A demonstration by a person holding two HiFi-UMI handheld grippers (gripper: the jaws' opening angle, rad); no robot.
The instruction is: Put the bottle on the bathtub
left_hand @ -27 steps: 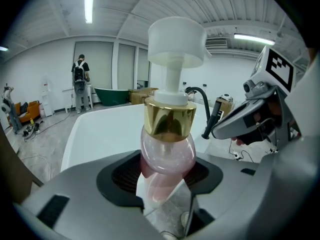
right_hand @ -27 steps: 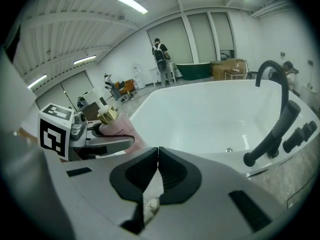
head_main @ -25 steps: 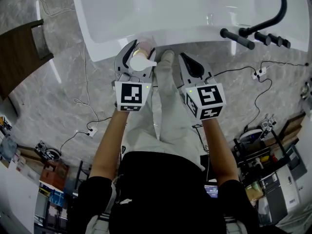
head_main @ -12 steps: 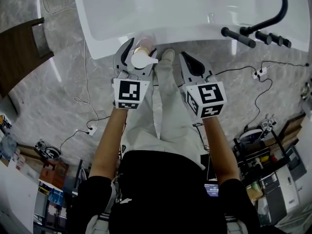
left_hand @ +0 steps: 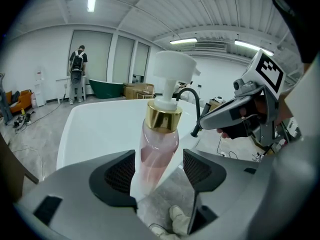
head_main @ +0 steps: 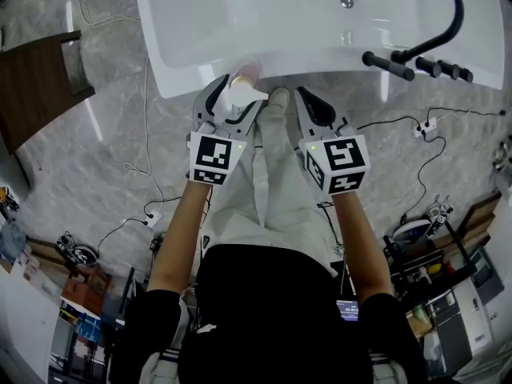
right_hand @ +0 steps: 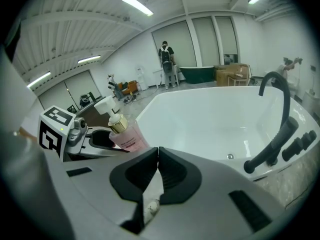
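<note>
A clear pink bottle (head_main: 245, 74) with a gold collar and white pump head stands upright between the jaws of my left gripper (head_main: 237, 86), which is shut on it. The bottle hangs right at the near rim of the white bathtub (head_main: 264, 22). In the left gripper view the bottle (left_hand: 159, 149) fills the gap between the jaws of the left gripper (left_hand: 159, 170), with the bathtub (left_hand: 100, 129) behind it. My right gripper (head_main: 306, 101) hovers beside it to the right, shut and empty. In the right gripper view, the right gripper (right_hand: 158, 156) faces the bathtub (right_hand: 210, 119) and the bottle (right_hand: 127, 136).
A black curved faucet with handles (head_main: 432, 30) sits at the tub's right end. A person's shoe (head_main: 276, 96) rests on the marble floor between the grippers. Cables (head_main: 136, 166) trail on the floor at left, near a dark wooden piece of furniture (head_main: 36, 86).
My left gripper has carried the bottle forward and slightly right, from over the floor to the tub's near rim. The right gripper has barely moved.
</note>
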